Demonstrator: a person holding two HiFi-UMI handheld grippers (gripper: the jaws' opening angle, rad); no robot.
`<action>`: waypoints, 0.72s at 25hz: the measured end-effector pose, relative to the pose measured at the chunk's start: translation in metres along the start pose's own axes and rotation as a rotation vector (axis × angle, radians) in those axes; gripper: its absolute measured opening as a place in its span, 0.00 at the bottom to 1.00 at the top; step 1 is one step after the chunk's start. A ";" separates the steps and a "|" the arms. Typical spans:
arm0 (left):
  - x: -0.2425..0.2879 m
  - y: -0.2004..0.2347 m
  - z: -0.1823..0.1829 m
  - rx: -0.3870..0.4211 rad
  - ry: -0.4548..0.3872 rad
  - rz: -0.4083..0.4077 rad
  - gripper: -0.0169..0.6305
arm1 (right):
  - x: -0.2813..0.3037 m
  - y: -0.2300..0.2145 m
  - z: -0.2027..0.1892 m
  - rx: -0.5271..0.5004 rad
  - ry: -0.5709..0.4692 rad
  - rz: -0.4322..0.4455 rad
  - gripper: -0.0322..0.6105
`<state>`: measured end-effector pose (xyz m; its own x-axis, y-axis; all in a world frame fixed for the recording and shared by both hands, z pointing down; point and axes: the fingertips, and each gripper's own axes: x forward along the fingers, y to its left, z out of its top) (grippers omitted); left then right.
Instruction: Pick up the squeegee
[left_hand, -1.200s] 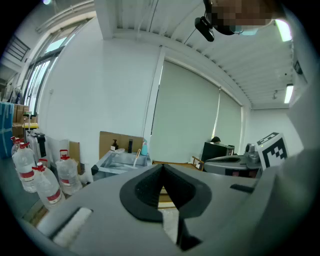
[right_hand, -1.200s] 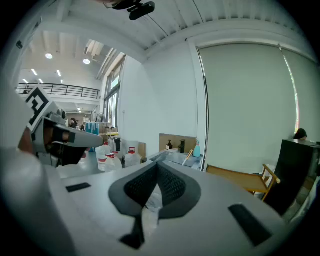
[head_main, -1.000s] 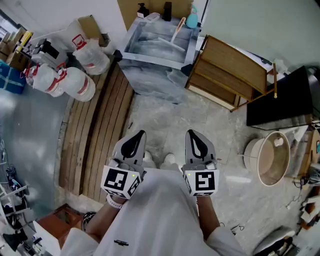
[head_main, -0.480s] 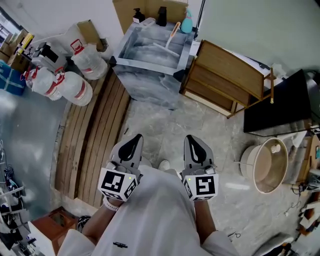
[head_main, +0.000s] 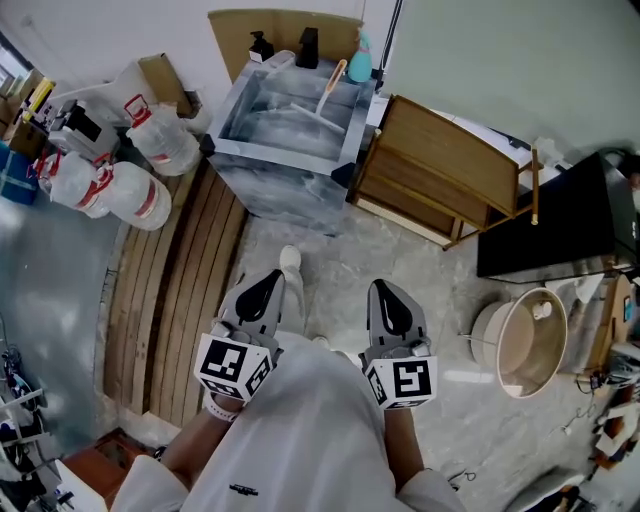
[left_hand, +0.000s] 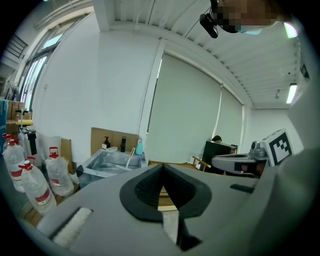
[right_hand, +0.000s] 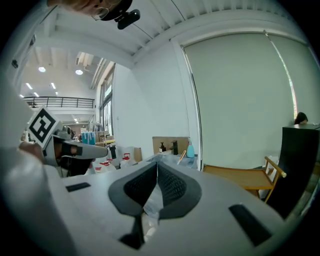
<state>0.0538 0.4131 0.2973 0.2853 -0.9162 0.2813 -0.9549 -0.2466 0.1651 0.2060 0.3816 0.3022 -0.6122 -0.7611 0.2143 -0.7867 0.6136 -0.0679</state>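
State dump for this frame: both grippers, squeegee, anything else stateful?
Left gripper: shut, empty.
Right gripper: shut, empty.
Squeegee: lying in the sink, untouched.
Sink: holds the squeegee; water can't tell.
Bucket: on the floor, no lid.

Two grippers (left gripper (head_main: 278, 274), right gripper (head_main: 381, 287)), one squeegee (head_main: 322, 108), one marble sink (head_main: 270, 185), three bottles (head_main: 307, 47) on its back edge, three water jugs (head_main: 165, 145), one wooden folding table (head_main: 450, 160) and one round tub (head_main: 487, 335) are counted.
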 end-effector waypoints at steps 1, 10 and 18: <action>0.011 0.006 0.002 -0.001 0.002 -0.009 0.03 | 0.010 -0.001 -0.001 0.009 0.012 0.011 0.06; 0.140 0.091 0.045 -0.025 0.005 -0.095 0.03 | 0.147 -0.040 0.026 0.058 0.057 0.000 0.06; 0.240 0.178 0.100 -0.038 0.011 -0.161 0.03 | 0.285 -0.057 0.072 0.004 0.062 -0.026 0.06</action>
<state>-0.0556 0.1174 0.2996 0.4357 -0.8622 0.2585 -0.8930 -0.3780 0.2444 0.0702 0.1148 0.2965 -0.5852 -0.7624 0.2761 -0.8029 0.5925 -0.0657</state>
